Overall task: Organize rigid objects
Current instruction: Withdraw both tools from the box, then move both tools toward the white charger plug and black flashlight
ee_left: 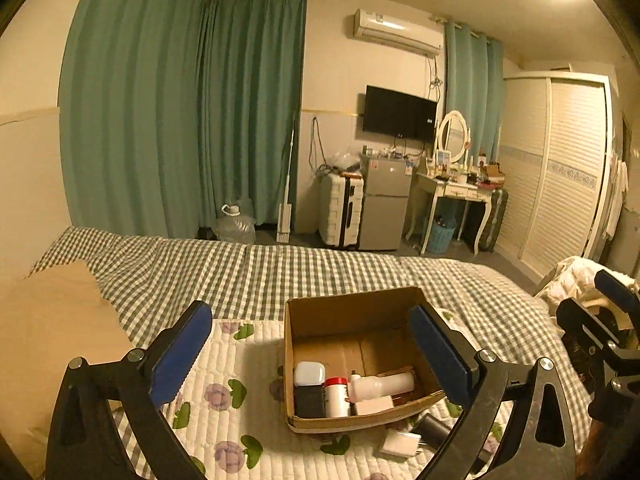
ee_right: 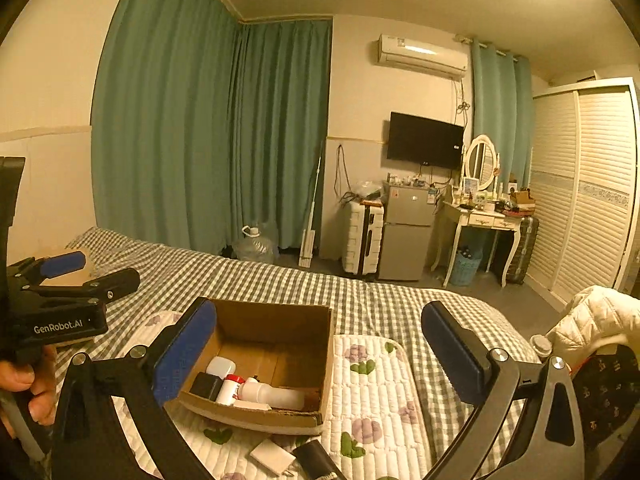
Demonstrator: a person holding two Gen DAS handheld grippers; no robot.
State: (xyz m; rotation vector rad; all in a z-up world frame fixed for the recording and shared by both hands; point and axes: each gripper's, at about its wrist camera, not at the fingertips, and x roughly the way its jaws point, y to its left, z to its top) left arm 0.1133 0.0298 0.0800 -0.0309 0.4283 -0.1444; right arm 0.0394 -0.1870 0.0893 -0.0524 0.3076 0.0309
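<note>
Left wrist view is showing both tongs, left [ee_left: 310,354] and right [ee_right: 318,354], gaping wide and holding nothing above the box [ee_left: 340,316]; the charger [ee_left: 400,443] is lying just before the box.

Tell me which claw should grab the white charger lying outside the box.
Probably the right claw: open, empty, with the white charger just below its fingers. The left claw is open too, centred over the box.

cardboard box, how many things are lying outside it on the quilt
2: a white charger and a black cylinder, side by side on the floral quilt just in front of the cardboard box. The gripper frames may hide more.
</note>
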